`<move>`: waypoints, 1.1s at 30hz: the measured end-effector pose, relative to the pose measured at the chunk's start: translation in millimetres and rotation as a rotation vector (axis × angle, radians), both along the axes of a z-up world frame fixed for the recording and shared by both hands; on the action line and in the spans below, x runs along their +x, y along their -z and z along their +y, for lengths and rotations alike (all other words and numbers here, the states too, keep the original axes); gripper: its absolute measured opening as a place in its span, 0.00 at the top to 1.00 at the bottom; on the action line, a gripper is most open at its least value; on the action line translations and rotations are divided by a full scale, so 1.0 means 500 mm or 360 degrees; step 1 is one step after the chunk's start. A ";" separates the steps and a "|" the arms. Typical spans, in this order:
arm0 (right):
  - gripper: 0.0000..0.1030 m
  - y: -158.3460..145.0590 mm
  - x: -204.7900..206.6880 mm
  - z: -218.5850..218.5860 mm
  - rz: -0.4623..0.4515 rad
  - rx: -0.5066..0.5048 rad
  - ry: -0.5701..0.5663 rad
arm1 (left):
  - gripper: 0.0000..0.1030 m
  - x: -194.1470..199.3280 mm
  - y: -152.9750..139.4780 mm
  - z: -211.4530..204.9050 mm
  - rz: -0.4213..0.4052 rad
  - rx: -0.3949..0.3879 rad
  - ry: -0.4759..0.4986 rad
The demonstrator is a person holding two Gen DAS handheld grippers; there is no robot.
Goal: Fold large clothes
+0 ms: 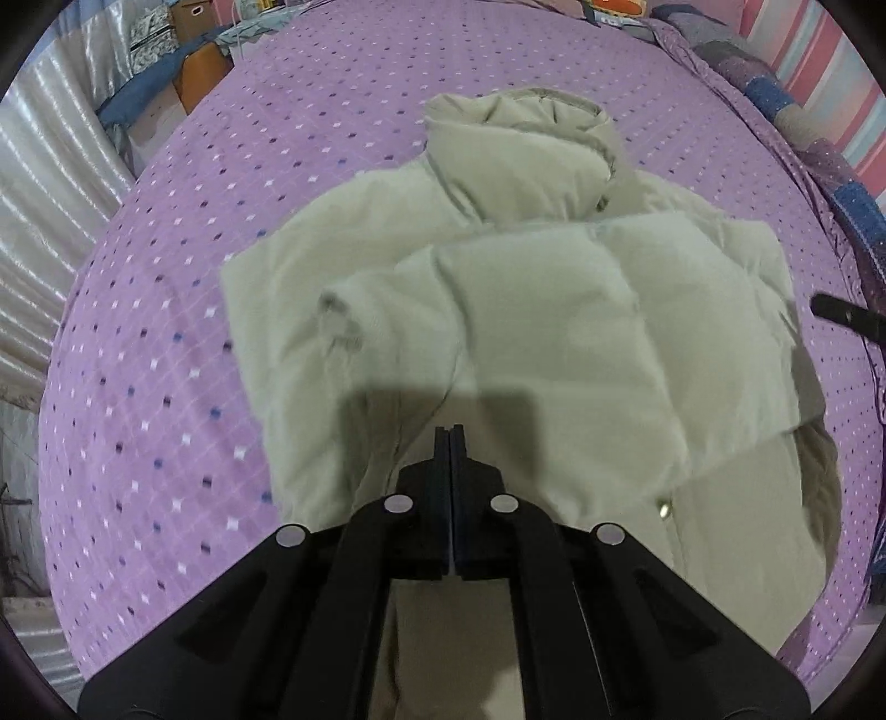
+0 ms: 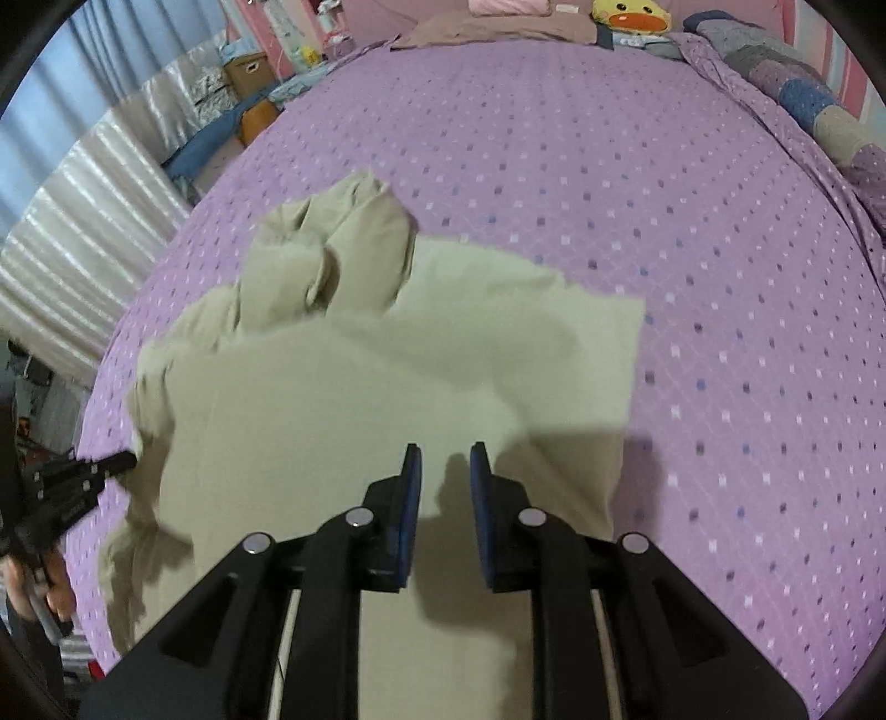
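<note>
Above the pale jacket (image 1: pixel 498 310), left tool (image 1: pixel 449 429) is closed empty, right tool (image 2: pixel 446 451) slightly parted.

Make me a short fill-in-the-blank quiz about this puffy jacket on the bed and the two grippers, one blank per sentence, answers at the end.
1. The beige jacket lies on a bedspread whose main colour is ____.
2. The left gripper has its fingers ____.
3. Between the parted fingers of the right gripper there is ____.
4. The yellow plush toy at the far end of the bed looks like a ____.

Missing words: purple; shut; nothing; duck
</note>
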State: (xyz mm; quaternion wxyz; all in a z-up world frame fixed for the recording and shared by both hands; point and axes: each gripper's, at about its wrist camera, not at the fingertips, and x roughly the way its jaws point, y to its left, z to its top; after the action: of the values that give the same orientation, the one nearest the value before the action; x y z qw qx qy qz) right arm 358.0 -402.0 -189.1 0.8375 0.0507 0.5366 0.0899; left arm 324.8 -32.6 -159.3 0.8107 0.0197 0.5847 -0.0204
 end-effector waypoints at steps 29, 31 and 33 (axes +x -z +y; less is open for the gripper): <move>0.41 0.090 -0.164 -0.051 -0.0199 0.0106 0.0184 | 0.61 -0.139 0.023 -0.018 -0.0127 -0.0061 -0.0087; 0.31 0.064 -0.228 -0.054 -0.0327 0.0069 0.0195 | 0.10 -0.203 -0.021 -0.016 -0.0291 -0.0001 -0.0158; 0.24 0.052 -0.301 -0.052 -0.0433 -0.0004 0.0201 | 0.07 -0.259 -0.043 -0.017 -0.0390 -0.0021 -0.0150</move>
State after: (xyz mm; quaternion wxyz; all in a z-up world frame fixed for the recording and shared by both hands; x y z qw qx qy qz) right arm 207.5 -428.0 -215.0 0.9065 0.0706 0.4140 0.0424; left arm 195.1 -40.8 -137.6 0.8762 -0.0108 0.4816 0.0166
